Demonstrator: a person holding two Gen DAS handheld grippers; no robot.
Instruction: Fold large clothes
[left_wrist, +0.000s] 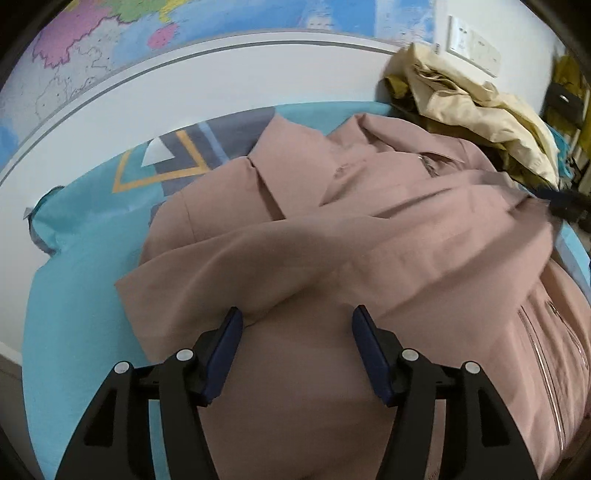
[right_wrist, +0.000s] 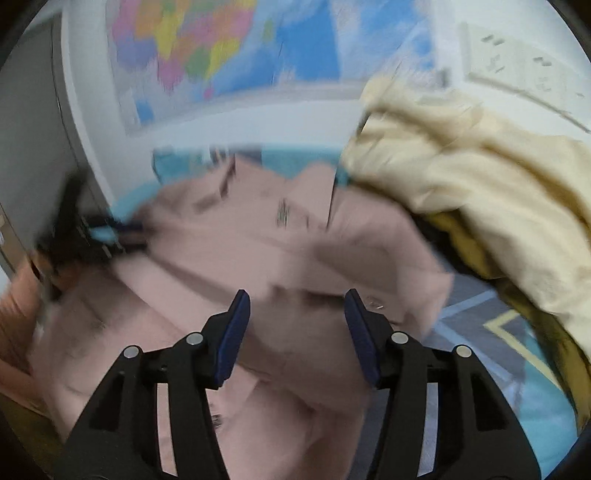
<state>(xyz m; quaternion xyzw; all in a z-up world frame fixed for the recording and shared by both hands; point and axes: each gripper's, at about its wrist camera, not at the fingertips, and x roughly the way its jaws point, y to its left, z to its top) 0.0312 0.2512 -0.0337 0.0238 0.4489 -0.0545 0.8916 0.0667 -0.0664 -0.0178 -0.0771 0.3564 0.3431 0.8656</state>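
A large dusty-pink coat (left_wrist: 369, 236) lies spread on a turquoise sheet (left_wrist: 77, 295), one sleeve folded across its body. My left gripper (left_wrist: 297, 328) hovers over the coat's lower part, open, its blue pads (left_wrist: 229, 347) apart with cloth below them and none pinched. The right gripper (left_wrist: 565, 206) shows at the coat's right edge in the left wrist view. In the blurred right wrist view, my right gripper (right_wrist: 297, 310) stands open over the pink coat (right_wrist: 258, 251), nothing between its pads. The left gripper (right_wrist: 92, 232) is a dark blur at the coat's far left.
A heap of cream and mustard clothes (left_wrist: 472, 103) sits at the sheet's far right, cream clothes (right_wrist: 480, 177) beside the coat. A wall map (left_wrist: 110, 44) and a socket plate (left_wrist: 472, 44) are behind. A hand (right_wrist: 14, 302) shows at the left edge.
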